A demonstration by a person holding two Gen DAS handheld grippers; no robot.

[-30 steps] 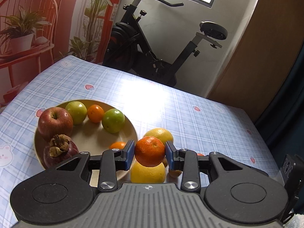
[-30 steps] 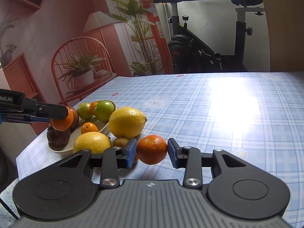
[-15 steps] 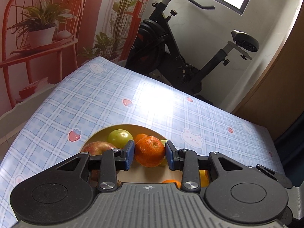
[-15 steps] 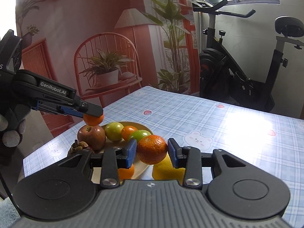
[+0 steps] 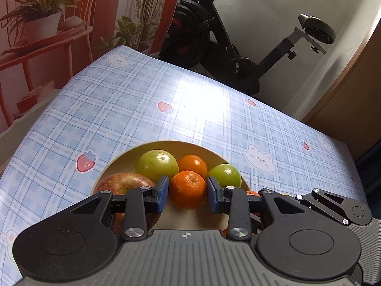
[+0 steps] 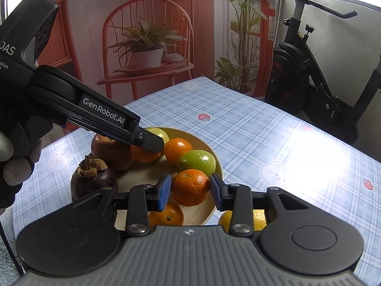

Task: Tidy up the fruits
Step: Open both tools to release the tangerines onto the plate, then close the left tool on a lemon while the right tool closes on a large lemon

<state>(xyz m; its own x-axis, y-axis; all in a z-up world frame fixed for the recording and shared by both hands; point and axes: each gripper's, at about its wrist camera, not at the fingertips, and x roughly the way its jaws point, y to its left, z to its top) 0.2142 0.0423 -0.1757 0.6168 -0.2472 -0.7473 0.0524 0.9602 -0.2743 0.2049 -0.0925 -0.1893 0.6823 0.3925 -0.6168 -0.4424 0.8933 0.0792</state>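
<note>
My left gripper (image 5: pixel 188 194) is shut on a mandarin (image 5: pixel 188 189) and holds it low over the beige plate (image 5: pixel 171 144), between a red apple (image 5: pixel 119 183) and a green fruit (image 5: pixel 225 175). In the right wrist view the left gripper (image 6: pixel 152 146) reaches over the plate (image 6: pixel 204 147) with its mandarin (image 6: pixel 142 155). My right gripper (image 6: pixel 190 191) is shut on another mandarin (image 6: pixel 190 187) above the plate's near right rim. The plate holds an apple (image 6: pixel 109 150), a mangosteen (image 6: pixel 94 178), green fruits (image 6: pixel 196 160) and oranges (image 6: pixel 177 147).
A lemon (image 6: pixel 258 219) lies on the blue checked tablecloth (image 6: pixel 273 143) just right of the plate. An exercise bike (image 5: pixel 228 47) stands past the table's far edge. A wall with a chair-and-plant picture (image 6: pixel 147 47) is behind the left side.
Both grippers moved forward over the plate with their mandarins. The left one has come down among the fruit; the right one has come up to the plate's near rim.
</note>
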